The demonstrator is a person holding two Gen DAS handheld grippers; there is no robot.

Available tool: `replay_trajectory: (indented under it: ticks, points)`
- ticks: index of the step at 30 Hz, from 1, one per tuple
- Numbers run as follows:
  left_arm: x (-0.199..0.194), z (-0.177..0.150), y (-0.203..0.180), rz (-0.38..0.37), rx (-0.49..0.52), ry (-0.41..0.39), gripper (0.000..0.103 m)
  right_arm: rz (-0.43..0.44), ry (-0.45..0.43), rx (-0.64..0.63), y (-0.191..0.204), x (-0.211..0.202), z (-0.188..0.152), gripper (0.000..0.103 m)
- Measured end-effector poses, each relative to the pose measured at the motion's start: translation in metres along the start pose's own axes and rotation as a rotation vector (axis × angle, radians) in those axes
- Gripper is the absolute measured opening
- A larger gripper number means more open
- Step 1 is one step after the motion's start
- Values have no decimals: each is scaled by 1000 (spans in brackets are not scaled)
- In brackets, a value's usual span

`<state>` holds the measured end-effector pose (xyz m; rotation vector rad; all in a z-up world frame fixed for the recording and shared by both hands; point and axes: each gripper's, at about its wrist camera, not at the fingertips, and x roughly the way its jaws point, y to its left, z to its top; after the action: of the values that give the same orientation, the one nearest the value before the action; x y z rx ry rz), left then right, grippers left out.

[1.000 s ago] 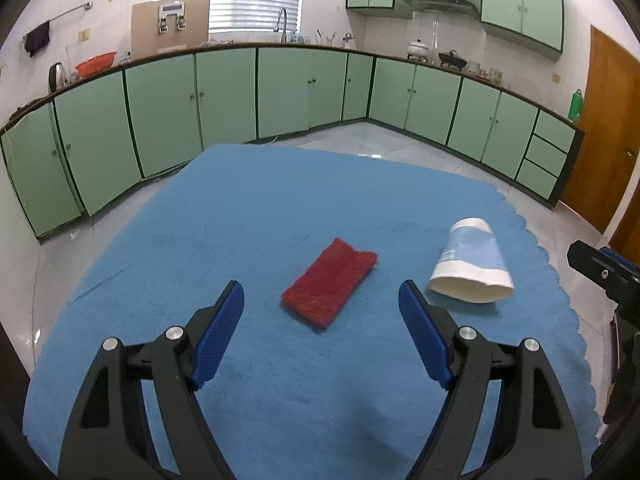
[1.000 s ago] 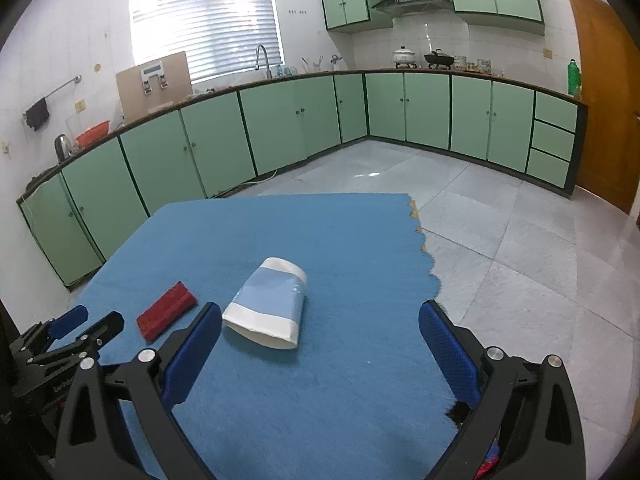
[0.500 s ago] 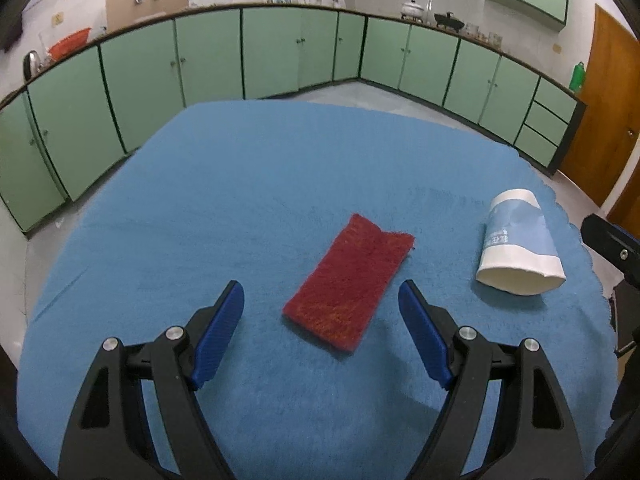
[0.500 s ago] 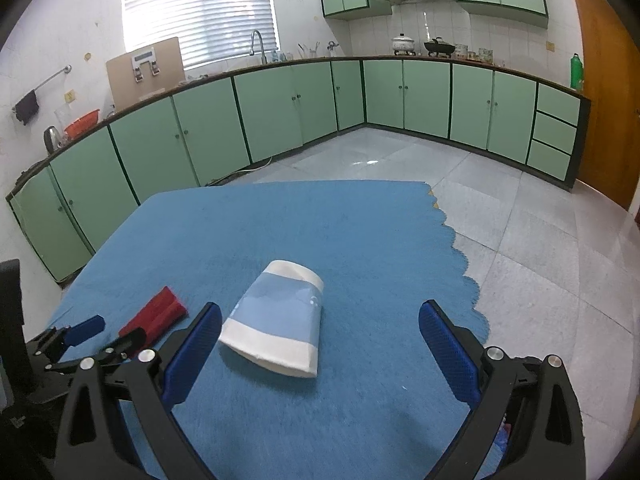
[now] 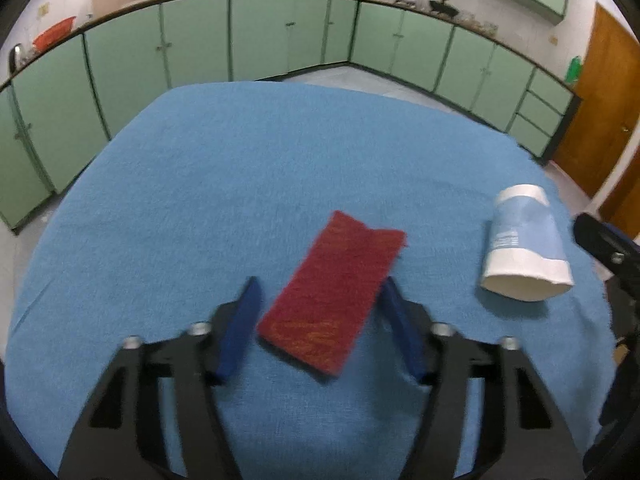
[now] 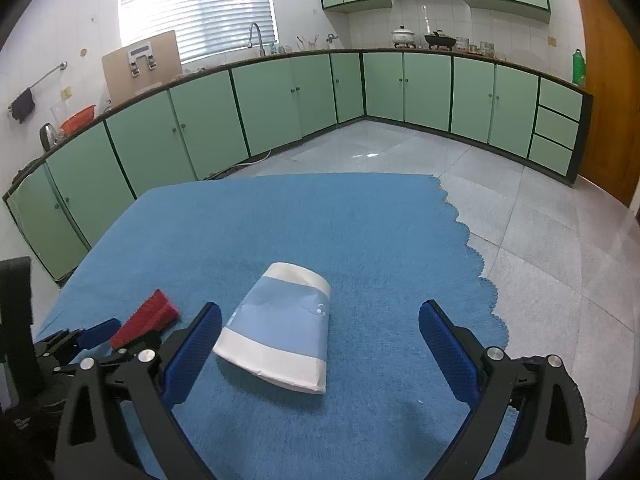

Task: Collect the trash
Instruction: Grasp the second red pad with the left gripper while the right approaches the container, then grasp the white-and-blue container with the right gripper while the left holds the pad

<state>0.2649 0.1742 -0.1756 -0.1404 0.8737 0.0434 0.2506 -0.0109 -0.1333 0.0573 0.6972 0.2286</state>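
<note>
A flat red scouring pad (image 5: 336,292) lies on the blue cloth (image 5: 240,180). My left gripper (image 5: 319,286) straddles its near end and the jaws are closing; a thin gap still shows at the left pad (image 5: 240,324). To the right, a white and light-blue paper cup (image 5: 524,252) lies on its side. In the right wrist view the cup (image 6: 280,332) rests just ahead of and between the blue fingers of my right gripper (image 6: 320,312), which stands wide open. The red pad (image 6: 146,318) and left gripper (image 6: 96,332) show at lower left there.
The cloth's scalloped right edge (image 6: 472,248) drops to a grey tiled floor (image 6: 540,240). Green cabinets (image 6: 280,108) line the far walls and a brown door (image 5: 596,112) stands at right. The right gripper's tip (image 5: 608,240) sits just right of the cup.
The left gripper came forward and down over the red pad, and its jaws have narrowed around it. The right gripper edged closer to the cup and stayed wide open.
</note>
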Motion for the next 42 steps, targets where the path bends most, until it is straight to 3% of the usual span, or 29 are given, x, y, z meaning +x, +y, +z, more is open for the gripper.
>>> replay_trajectory:
  ticks: [3,6,12,16,24,26,30,37,42]
  points:
    - [0,0,-4,9,12,-2,53,6,5,1,4,2,2,97]
    - [-6,-1,1,-5,-39,-24,52,4,22,-3,9,5,3,97]
    - [-22,-1,14,55,-88,-79,52,-16,52,0,23,21,8,97]
    - [-24,1,18,81,-79,-82,52,-43,74,-4,33,32,8,97]
    - [-15,3,23,51,-104,-50,52,-105,132,-10,37,51,-1,97]
    - [-12,3,23,50,-107,-41,52,-106,150,-15,36,55,-3,94]
    - [-9,3,21,50,-104,-34,52,-51,169,-13,35,58,-5,75]
    - [-7,5,19,55,-99,-33,52,2,154,-30,31,45,-4,62]
    - [-15,3,15,43,-94,-48,52,44,132,-43,22,29,-5,59]
